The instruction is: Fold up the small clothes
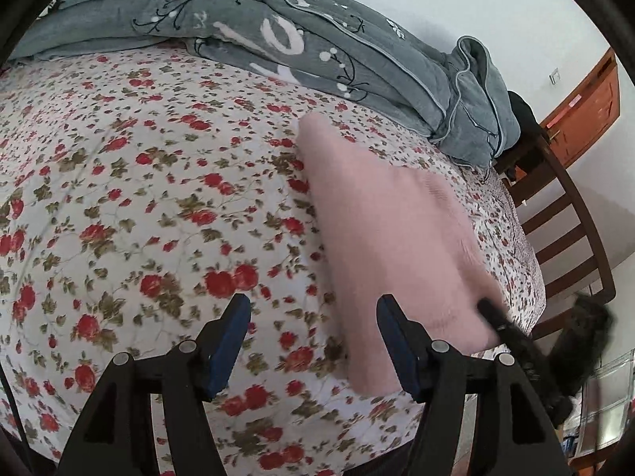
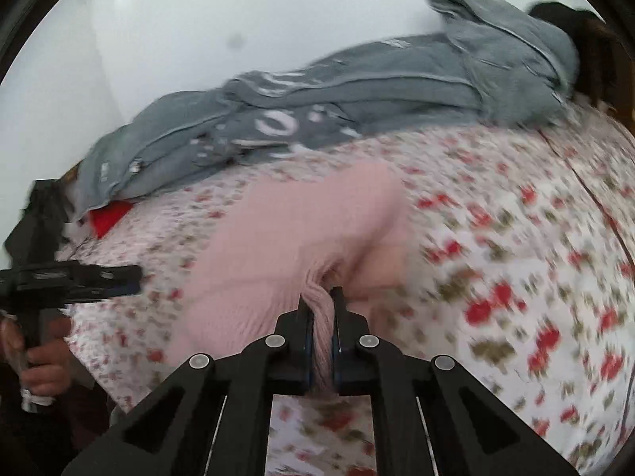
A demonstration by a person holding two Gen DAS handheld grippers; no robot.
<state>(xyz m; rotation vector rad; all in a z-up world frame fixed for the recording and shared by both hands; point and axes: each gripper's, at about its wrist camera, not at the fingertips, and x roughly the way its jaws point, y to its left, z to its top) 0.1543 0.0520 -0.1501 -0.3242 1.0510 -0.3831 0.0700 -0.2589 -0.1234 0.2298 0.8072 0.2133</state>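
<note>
The pink knitted garment (image 2: 301,234) lay on the floral bedsheet (image 1: 139,182), toward the side of the bed nearest the wooden chair (image 1: 563,214), its fabric smooth over most of its length but gathered into ridges at the near edge. That bunched edge was clenched between the fingers of the right gripper (image 2: 320,297), whose jaws stood nearly together with a fold of pink knit pinched between them. In the left wrist view the same garment (image 1: 397,238) stretched away at a slant, and the left gripper (image 1: 313,305) hovered over the sheet just beside its edge, its jaws released and wide with only flowered cloth showing between the blue pads (image 1: 234,341). A hand (image 2: 39,369) gripped that tool's handle. A rumpled grey quilt (image 1: 317,39) was heaped along the far side of the bed against the white wall (image 2: 198,39), with something red (image 2: 109,214) showing at its end.
</note>
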